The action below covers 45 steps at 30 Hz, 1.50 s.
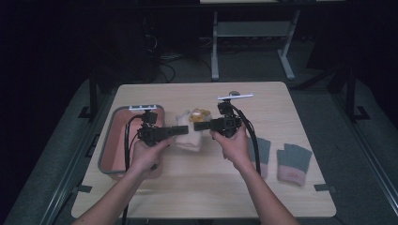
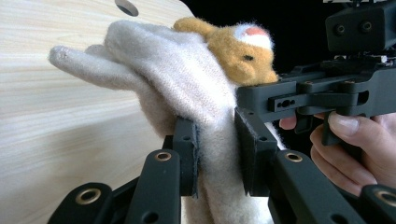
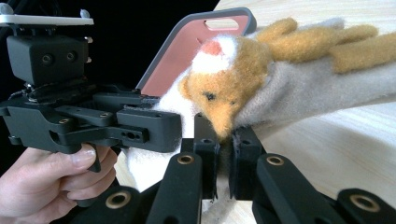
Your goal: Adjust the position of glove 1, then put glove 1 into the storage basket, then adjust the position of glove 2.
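A cream fuzzy glove [image 1: 189,142] with an orange animal face [image 1: 200,115] hangs just above the table between both grippers. My left gripper [image 1: 178,131] comes in from the left and is shut on the glove's cream cuff [image 2: 177,79], the fabric pinched between its pads [image 2: 217,127]. My right gripper [image 1: 197,125] comes from the right and is shut on the glove [image 3: 299,88] just under the orange face [image 3: 224,93], its jaws [image 3: 225,134] nearly together. The glove's fingers stick out sideways over the wood.
A pink tray with a grey rim [image 1: 109,140] lies at the table's left, under my left hand. Two grey gloves with pink cuffs [image 1: 294,162] [image 1: 263,153] lie at the right front. The wooden tabletop [image 1: 197,187] stretches toward the front edge.
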Motion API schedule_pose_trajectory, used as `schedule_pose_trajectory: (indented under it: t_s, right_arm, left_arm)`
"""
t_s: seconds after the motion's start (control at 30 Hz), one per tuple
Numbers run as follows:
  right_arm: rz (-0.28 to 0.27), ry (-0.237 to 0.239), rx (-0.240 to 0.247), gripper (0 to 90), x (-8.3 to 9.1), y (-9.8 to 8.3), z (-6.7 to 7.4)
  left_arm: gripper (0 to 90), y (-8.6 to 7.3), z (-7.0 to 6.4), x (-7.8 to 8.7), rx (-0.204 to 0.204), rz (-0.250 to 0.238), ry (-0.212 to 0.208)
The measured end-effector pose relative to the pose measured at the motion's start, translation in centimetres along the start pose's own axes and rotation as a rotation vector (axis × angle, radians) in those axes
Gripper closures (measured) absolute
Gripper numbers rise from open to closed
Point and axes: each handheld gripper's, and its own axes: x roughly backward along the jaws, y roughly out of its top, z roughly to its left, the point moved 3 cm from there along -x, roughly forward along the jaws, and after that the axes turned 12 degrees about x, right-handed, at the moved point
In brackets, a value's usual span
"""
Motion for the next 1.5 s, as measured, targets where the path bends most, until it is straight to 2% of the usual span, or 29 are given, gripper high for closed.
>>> schedule_pose_trajectory:
  t_s: [0.5, 0.63, 1.5]
  right_arm:
    - [0.015, 0.027, 0.028, 83.7, -1.7, 1.7, 0.8]
    - [0.024, 0.029, 0.05, 83.7, -2.3, 2.4, 1.2]
    - [0.044, 0.082, 0.081, 83.6, -5.5, 4.4, 3.8]
  left_arm:
    - [71.2, 1.2, 0.7, 1.9, 0.01, -0.016, 0.012]
    - [71.2, 1.4, 1.0, 2.6, 0.023, -0.031, 0.009]
    - [71.2, 2.1, 2.2, 6.9, 0.036, -0.072, 0.032]
